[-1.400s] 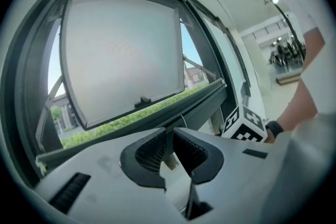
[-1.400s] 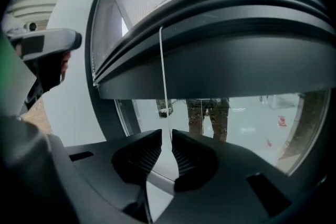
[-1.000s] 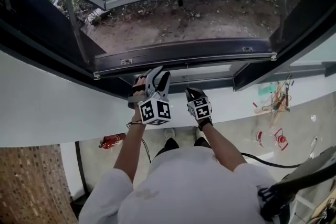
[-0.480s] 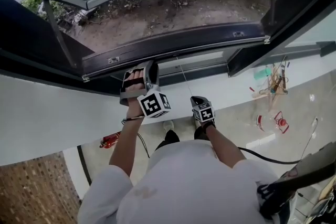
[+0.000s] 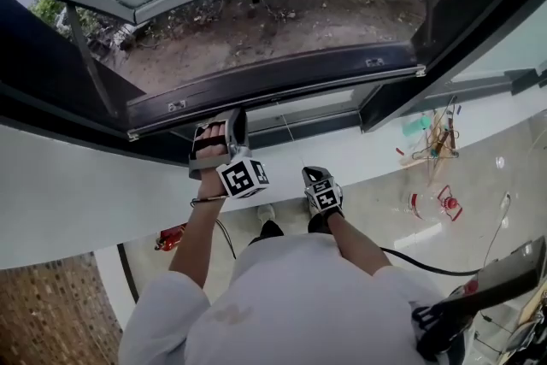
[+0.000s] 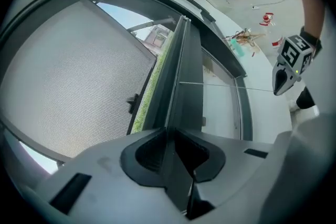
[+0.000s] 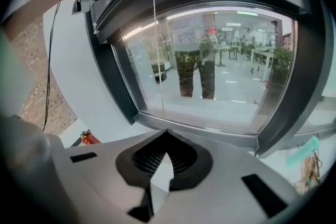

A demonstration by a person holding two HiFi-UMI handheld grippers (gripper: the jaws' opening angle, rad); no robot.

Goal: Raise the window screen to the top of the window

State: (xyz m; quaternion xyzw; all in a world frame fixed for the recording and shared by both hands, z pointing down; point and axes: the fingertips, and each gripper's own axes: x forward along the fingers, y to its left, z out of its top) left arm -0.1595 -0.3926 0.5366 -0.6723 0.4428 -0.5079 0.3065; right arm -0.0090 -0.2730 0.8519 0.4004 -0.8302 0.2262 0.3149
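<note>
Showing the left gripper (image 5: 220,124) clamped on the dark bottom rail (image 5: 282,74) of the window screen (image 6: 79,76) at upper centre, right gripper (image 5: 314,177) pinching its pull cord (image 7: 158,50); mesh probably light and flimsy, so hold the stiff rail.

two grippers: left gripper (image 5: 220,126), right gripper (image 5: 313,175); one window screen (image 5: 273,77); one pull cord (image 7: 161,97); one fire extinguisher (image 5: 169,235)

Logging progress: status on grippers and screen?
Left gripper clamped on screen bar. Right gripper pinching pull cord. Bar low, not at top. No obstruction seen.
</note>
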